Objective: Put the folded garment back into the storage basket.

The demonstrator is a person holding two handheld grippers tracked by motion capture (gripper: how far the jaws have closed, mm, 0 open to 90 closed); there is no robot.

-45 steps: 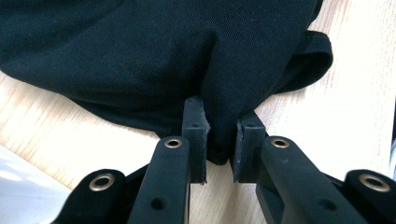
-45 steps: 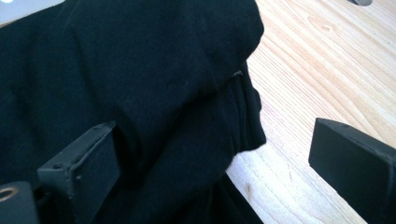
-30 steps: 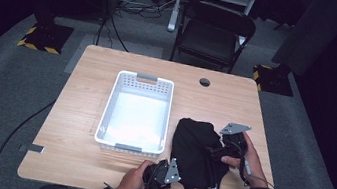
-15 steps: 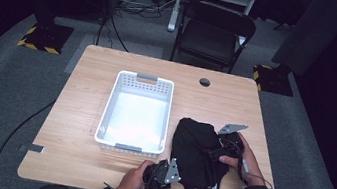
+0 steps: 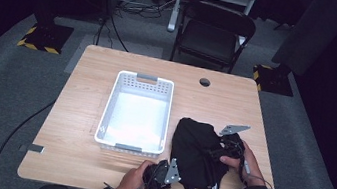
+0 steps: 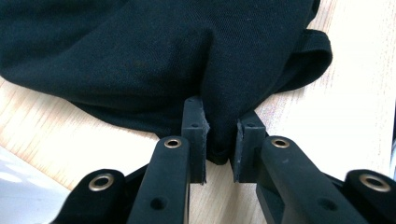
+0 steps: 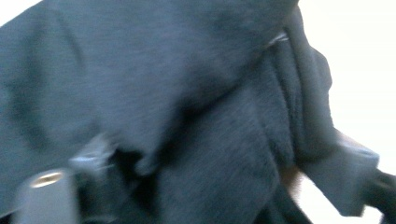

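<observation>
High view first: wooden table (image 5: 83,112), white basket (image 5: 137,112) at centre, black garment (image 5: 196,151) bunched at about 4 o'clock from it, just beside the basket's right wall, resting on the tabletop. Left gripper (image 5: 165,172) at the garment's 7 o'clock edge, right gripper (image 5: 226,151) at its 3 o'clock side.

Left gripper view: left gripper (image 6: 220,149) clamped on a fold of the garment's (image 6: 154,56) hem, cloth pinched between the jaws. Right gripper view: blurred, buried in dark cloth (image 7: 177,102); jaw state cannot be told.

Judged step: taking hold of the garment to lift or fold it. Best done by keeping the left pinch deep on the hem, securing a matching bite at the right, then raising both ends evenly, clear of the basket rim.

No readable brand, label or writing anywhere.
</observation>
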